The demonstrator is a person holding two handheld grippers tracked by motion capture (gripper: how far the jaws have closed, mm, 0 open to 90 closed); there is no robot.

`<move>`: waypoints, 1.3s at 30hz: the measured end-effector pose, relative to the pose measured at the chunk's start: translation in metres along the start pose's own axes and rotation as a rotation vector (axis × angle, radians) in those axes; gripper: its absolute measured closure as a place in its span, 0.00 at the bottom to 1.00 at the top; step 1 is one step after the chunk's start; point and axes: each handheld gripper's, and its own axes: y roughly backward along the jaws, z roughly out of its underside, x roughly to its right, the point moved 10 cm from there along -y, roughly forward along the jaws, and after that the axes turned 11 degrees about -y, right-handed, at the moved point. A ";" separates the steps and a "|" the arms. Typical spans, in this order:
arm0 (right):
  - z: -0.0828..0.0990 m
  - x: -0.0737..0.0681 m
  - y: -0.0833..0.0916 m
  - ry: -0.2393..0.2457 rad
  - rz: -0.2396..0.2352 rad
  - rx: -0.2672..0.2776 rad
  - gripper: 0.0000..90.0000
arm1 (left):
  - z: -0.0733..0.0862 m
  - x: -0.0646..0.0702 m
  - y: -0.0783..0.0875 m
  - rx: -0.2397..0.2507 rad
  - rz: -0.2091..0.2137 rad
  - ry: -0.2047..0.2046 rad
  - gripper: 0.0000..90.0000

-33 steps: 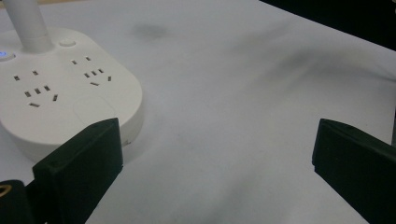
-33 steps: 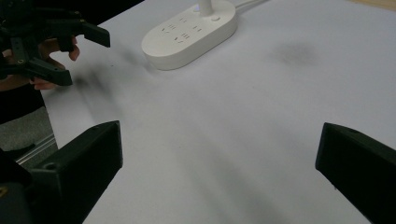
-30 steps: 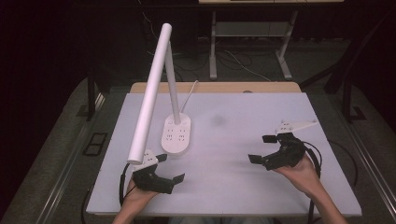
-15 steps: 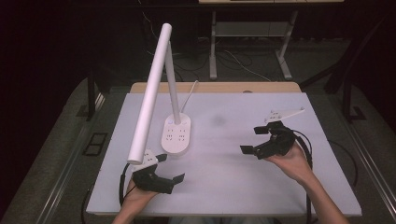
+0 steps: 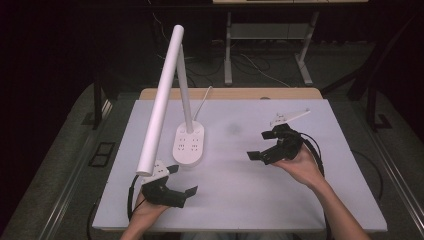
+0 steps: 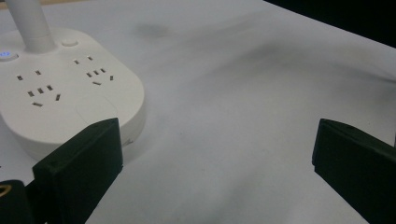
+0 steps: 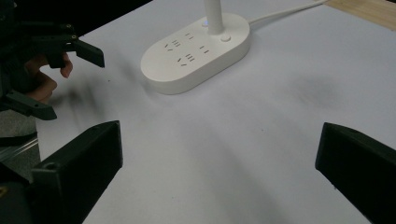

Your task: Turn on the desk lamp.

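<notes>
A white desk lamp stands on the white table, its oval socket base (image 5: 188, 145) left of centre and its long tube head (image 5: 162, 95) slanting down toward the front left. My left gripper (image 5: 182, 180) rests near the front edge, just in front of the base, open and empty. In the left gripper view, the base (image 6: 60, 98) lies close beyond the left jaw, with the gripper (image 6: 217, 163) held wide. My right gripper (image 5: 258, 145) hovers right of centre, open, pointing at the base (image 7: 196, 51). The right gripper view shows its jaws spread with nothing between them (image 7: 217, 163).
The lamp's white cable (image 5: 204, 97) runs from the base to the table's back edge. The white tabletop (image 5: 240, 200) has a wooden strip (image 5: 230, 94) along the back. In the right gripper view, the left gripper (image 7: 70, 81) sits at the far left.
My right gripper has moved left and slightly away from the person, toward the table's middle and the lamp base. The left gripper has stayed put.
</notes>
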 end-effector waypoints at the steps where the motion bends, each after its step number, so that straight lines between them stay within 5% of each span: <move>1: -0.003 -0.001 -0.004 0.006 -0.002 -0.002 0.00 | 0.000 0.000 0.000 0.000 0.000 0.001 0.01; 25: -0.042 -0.005 -0.036 0.026 -0.013 -0.004 0.00 | 0.000 0.001 0.001 0.002 0.005 -0.004 0.01; 39: -0.065 0.005 -0.054 -0.039 0.000 0.033 0.00 | -0.001 0.000 0.002 0.005 0.002 -0.004 0.01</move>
